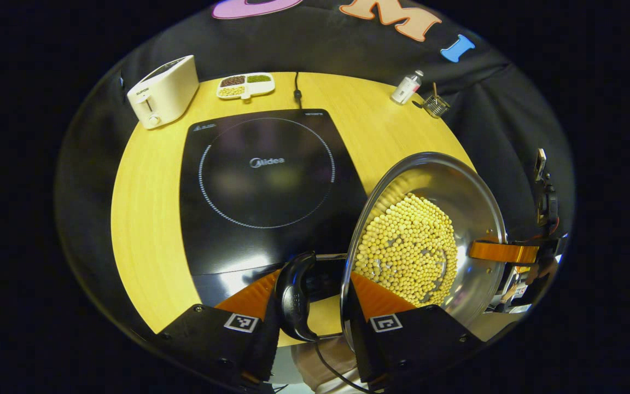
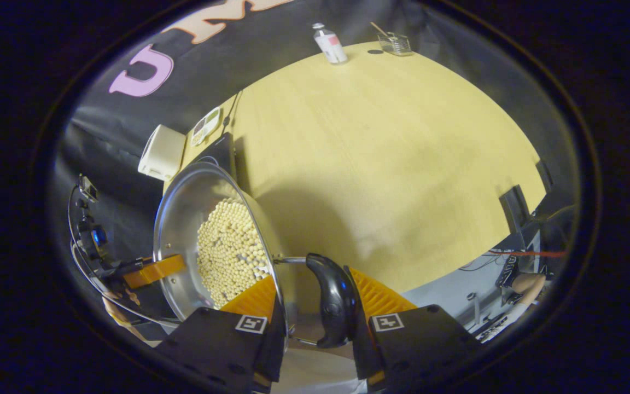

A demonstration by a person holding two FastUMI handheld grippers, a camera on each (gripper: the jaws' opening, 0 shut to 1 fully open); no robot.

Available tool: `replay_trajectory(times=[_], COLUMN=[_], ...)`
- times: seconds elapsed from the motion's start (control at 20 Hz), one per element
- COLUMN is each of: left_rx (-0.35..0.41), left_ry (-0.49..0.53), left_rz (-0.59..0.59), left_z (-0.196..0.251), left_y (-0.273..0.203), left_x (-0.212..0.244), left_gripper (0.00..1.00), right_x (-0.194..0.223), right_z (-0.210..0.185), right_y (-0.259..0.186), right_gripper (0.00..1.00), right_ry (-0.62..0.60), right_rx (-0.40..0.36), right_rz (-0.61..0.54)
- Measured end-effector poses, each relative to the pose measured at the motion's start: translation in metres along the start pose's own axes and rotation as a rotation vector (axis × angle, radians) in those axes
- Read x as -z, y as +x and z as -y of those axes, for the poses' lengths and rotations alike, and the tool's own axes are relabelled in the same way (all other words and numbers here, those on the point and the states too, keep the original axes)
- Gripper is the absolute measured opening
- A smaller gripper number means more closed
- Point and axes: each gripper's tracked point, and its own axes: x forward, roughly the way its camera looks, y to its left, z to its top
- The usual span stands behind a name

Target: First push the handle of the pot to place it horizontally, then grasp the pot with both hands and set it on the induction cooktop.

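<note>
A: Left gripper (image 1: 310, 298), near field. One black loop handle (image 1: 295, 298) of the pot (image 1: 473, 202) stands between its two fingers. Gap narrow. The handle's lower end and the finger bases are cut off by the view's edge, so I cannot tell whether both fingers press on it.

B: Right gripper (image 2: 315, 298)?

A: Same picture on the opposite side. The other black handle (image 2: 332, 298) sits between the fingers, against the right-hand one. The left-hand finger overlaps the pot (image 2: 184, 219) rim, so contact there is hidden. Grip: cannot tell.

B: Pot position?

A: Between the two grippers, steel, holding pale yellow beads (image 1: 409, 249). Whether its base touches the wooden table (image 1: 145, 219) is not visible. In the left gripper view it lies ahead and right of the fingers; the induction cooktop (image 1: 266, 186) lies ahead and left, its near corner hidden behind handle and rim.

B: Further out?

A: Beyond the cooktop: a white toaster (image 1: 163, 90), a divided dish (image 1: 246, 85) of grains, a black cable. Far right: a small bottle (image 1: 407, 86) and a glass holder (image 1: 435, 105), contents too small to read. Across the pot in each view, the other gripper's finger reaches the rim, with its rig half lost in shadow.
</note>
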Motion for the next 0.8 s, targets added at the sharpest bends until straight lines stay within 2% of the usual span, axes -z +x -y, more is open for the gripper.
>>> replay_trajectory(times=[0.3,0.8], left_rx=[-0.008,-0.076], left_ry=[-0.035,-0.112], left_rz=[0.063,0.153], left_z=[-0.002,-0.008], left_y=[-0.005,-0.036], left_x=[-0.001,-0.005], left_gripper=[0.61,0.59], right_x=[-0.016,-0.062], right_z=[0.007,0.028], right_y=[-0.003,-0.023], right_gripper=[0.55,0.55], right_ry=[-0.057,-0.154], right_rx=[-0.012,-0.062], right_rz=[0.031,0.041])
